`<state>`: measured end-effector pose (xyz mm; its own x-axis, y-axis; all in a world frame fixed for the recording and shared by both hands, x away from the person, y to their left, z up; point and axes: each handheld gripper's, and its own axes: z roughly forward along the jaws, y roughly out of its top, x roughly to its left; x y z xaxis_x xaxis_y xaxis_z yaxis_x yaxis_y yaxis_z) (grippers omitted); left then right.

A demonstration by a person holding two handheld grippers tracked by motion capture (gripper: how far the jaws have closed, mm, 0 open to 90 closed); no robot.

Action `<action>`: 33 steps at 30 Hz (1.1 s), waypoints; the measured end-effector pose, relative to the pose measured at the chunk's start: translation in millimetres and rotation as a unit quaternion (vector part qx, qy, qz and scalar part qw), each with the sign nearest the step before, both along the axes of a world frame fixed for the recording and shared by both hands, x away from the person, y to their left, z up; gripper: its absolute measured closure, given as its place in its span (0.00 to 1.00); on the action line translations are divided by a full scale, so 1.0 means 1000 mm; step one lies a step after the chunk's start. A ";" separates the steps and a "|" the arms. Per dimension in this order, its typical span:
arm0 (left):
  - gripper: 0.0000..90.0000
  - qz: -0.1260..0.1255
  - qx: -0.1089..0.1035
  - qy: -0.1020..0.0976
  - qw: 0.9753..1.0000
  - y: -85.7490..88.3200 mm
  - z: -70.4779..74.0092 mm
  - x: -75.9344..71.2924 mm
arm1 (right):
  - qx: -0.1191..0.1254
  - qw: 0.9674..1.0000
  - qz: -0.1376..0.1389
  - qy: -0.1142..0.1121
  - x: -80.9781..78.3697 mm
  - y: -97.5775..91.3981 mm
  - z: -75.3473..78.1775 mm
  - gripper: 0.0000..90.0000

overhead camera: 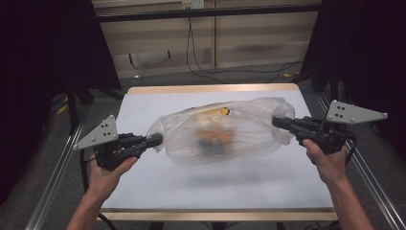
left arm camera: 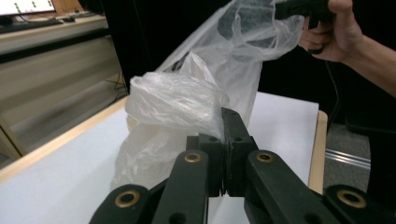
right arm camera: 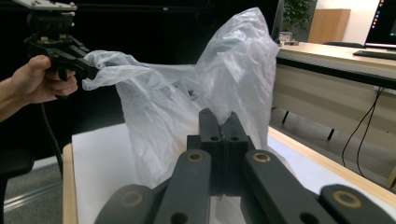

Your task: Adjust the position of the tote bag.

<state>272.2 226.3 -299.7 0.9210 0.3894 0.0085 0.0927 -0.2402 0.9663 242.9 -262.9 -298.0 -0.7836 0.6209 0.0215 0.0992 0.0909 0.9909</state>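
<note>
Blurred contents (overhead camera: 214, 137) inside plastic bag (overhead camera: 249, 129)

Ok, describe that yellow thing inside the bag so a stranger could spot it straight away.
Over the white table, the two grippers hold a clear plastic bag stretched between them. The yellow item sits near the bag's top, toward the far edge. It's bright yellow, unlike the blurred orange and dark contents below.

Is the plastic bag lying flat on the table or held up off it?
Held up: the plastic bag is stretched between the left tongs and right tongs, each shut on an end, casting a shadow on the table.
</note>
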 end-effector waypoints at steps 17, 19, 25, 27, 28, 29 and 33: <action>0.99 0.047 -0.040 -0.005 0.998 0.024 0.022 0.034 | 0.041 0.997 -0.039 -0.051 0.024 -0.014 0.056 1.00; 0.99 0.051 -0.039 -0.006 0.998 0.028 0.025 0.037 | 0.057 0.996 -0.041 -0.060 0.027 -0.018 0.064 1.00; 0.99 0.063 -0.031 -0.009 0.997 0.037 0.033 0.043 | 0.058 0.994 -0.063 -0.065 0.039 -0.022 0.085 1.00; 0.99 0.067 -0.026 -0.006 0.997 0.038 0.035 0.045 | 0.051 0.994 -0.071 -0.067 0.043 -0.020 0.089 1.00; 0.99 0.070 -0.022 -0.008 0.997 0.039 0.035 0.046 | 0.049 0.994 -0.073 -0.068 0.044 -0.020 0.091 1.00; 0.99 0.067 -0.027 -0.007 0.997 0.039 0.035 0.047 | 0.054 0.993 -0.075 -0.072 0.044 -0.020 0.094 1.00; 0.99 0.074 -0.018 -0.006 0.997 0.040 0.030 0.048 | 0.046 0.993 -0.086 -0.065 0.046 -0.017 0.090 1.00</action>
<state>320.4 266.8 -270.0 0.8533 0.5213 0.0027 0.1126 -0.1893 0.9754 289.0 -279.6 -207.6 -0.6660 0.7459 -0.0090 -0.0233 -0.0088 0.9997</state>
